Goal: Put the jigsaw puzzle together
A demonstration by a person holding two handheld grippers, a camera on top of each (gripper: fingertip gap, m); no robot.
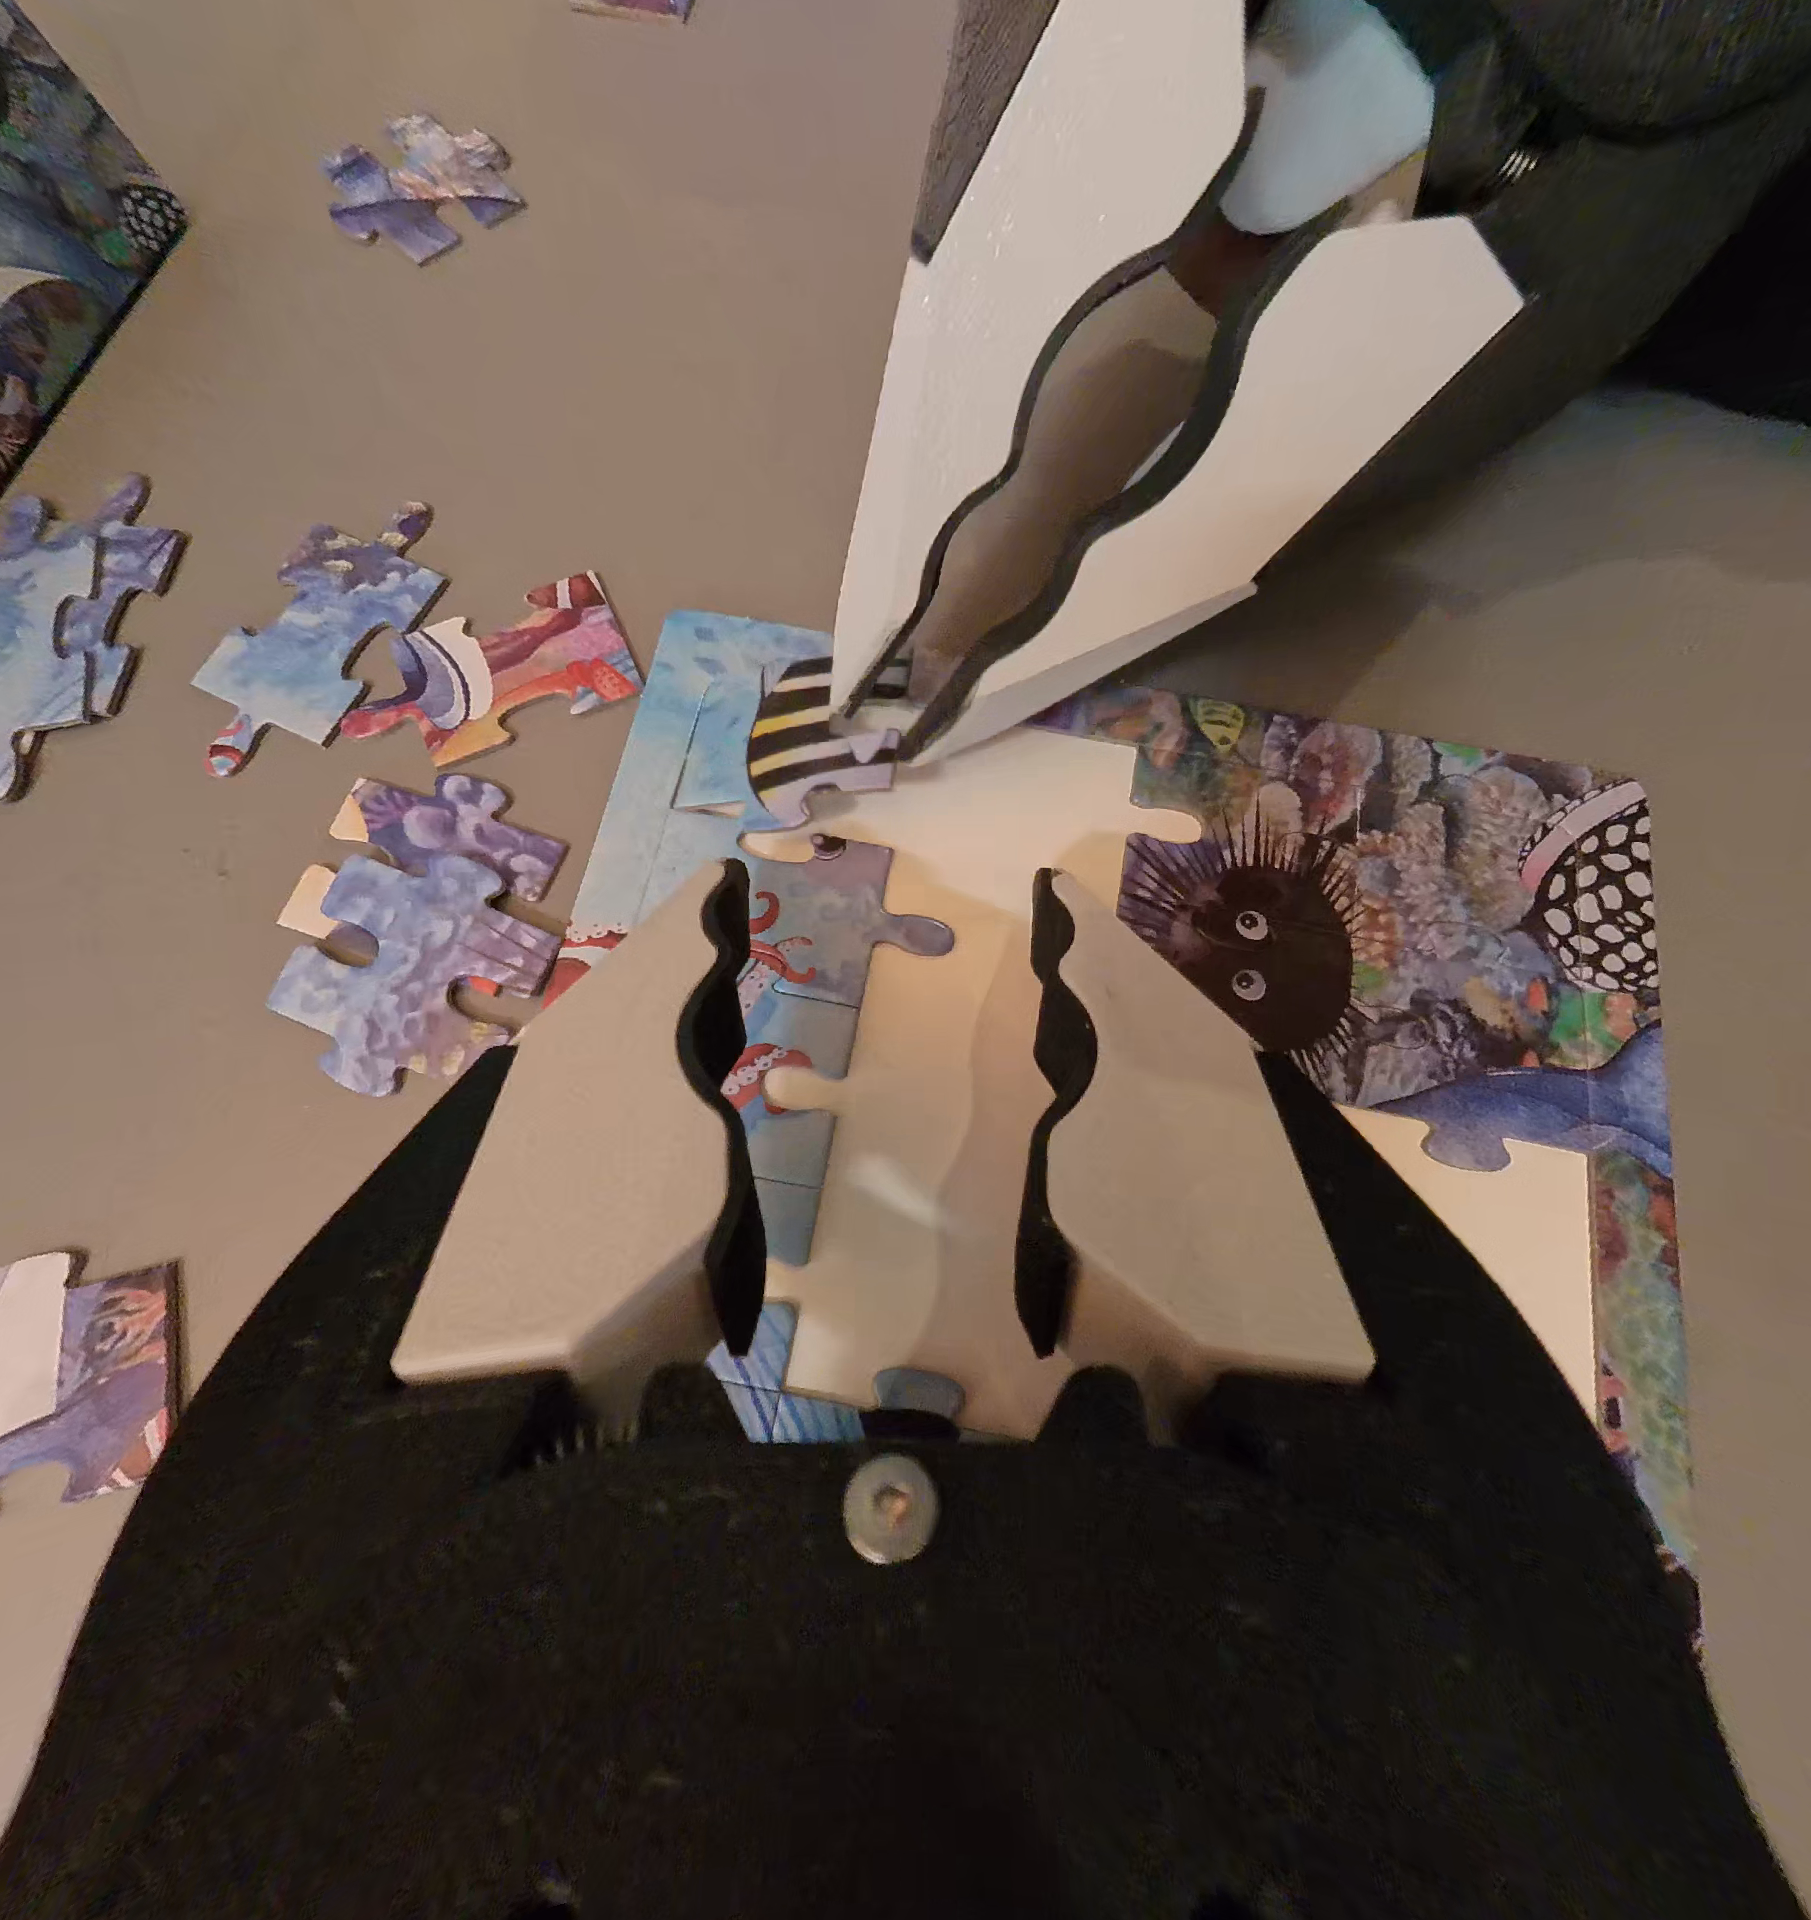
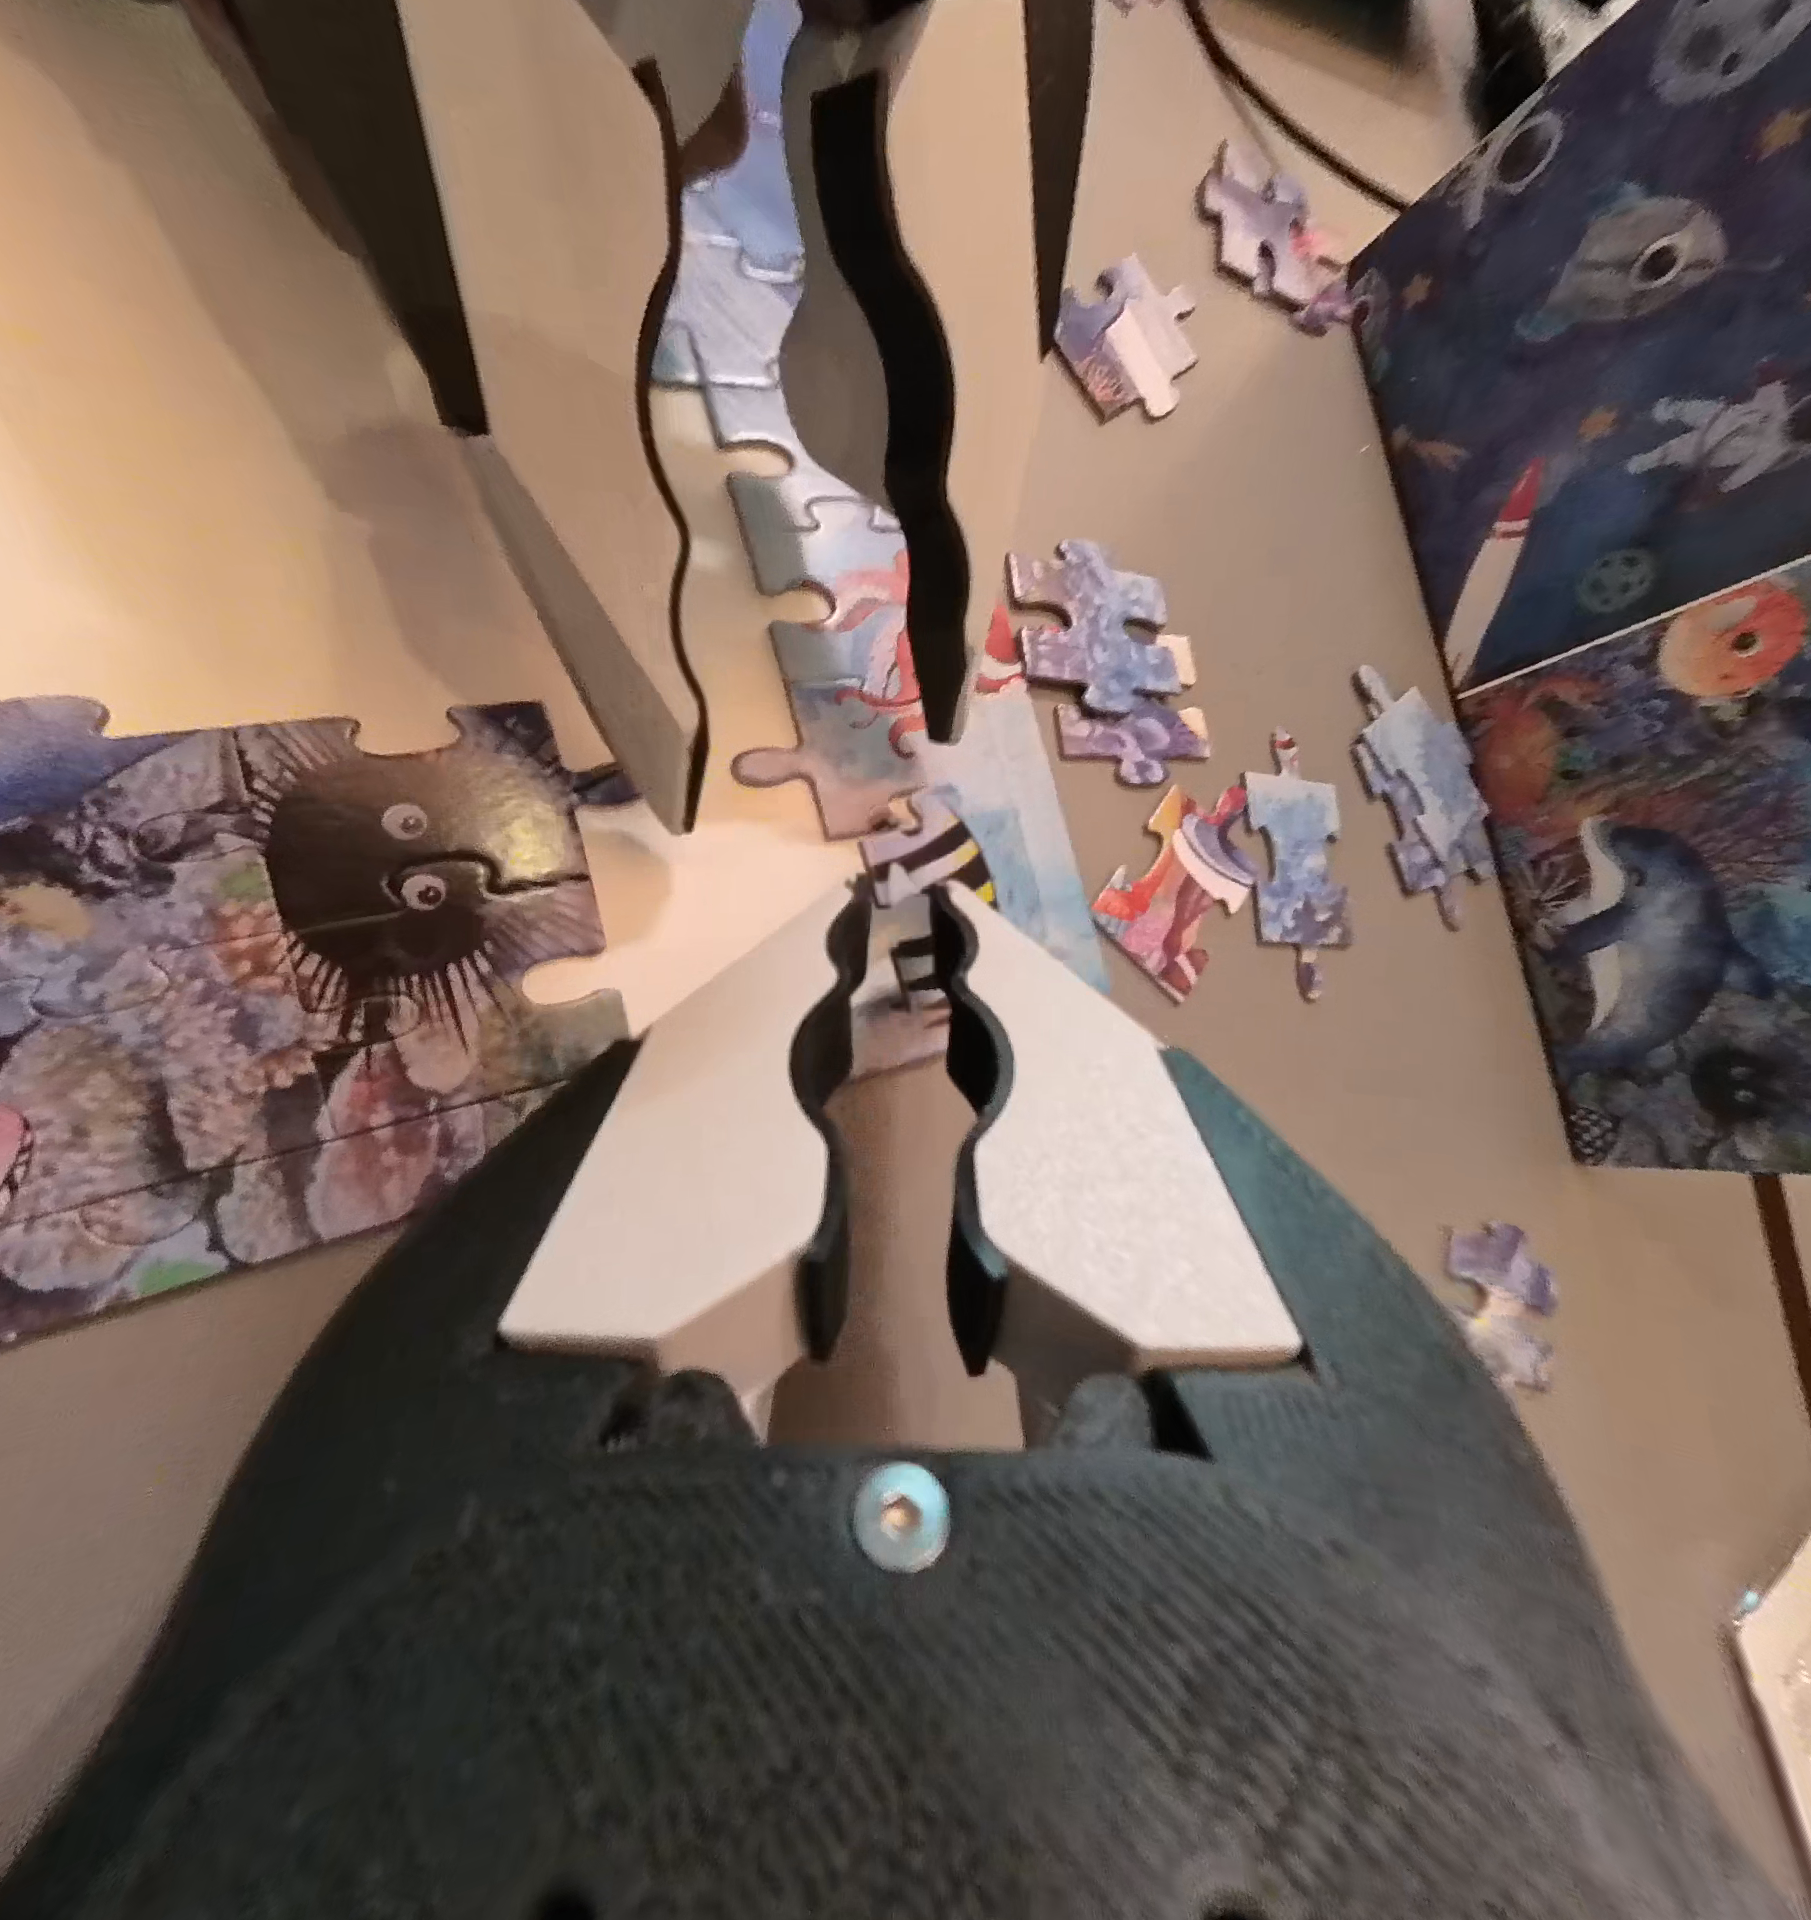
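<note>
While the jigsaw lies unfinished: status follows.
Right gripper (image 1: pixel 885 717): fingers pinching the striped-fish piece (image 1: pixel 807 743) at the puzzle's (image 1: pixel 1400 883) blue edge.
Left gripper (image 1: pixel 890 883): spread wide, empty, over the bare middle.
Loose pieces (image 1: pixel 413 935): scattered on the table (image 1: pixel 620 364).

loose cardboard jigsaw pieces (image 1: pixel 402 727) sit scattered at 9 o'clock of the half-built rectangular puzzle frame (image 1: pixel 1400 914), printed puzzle box (image 1: pixel 39 260) way out at 10 o'clock on the table (image 1: pixel 672 312).
</note>
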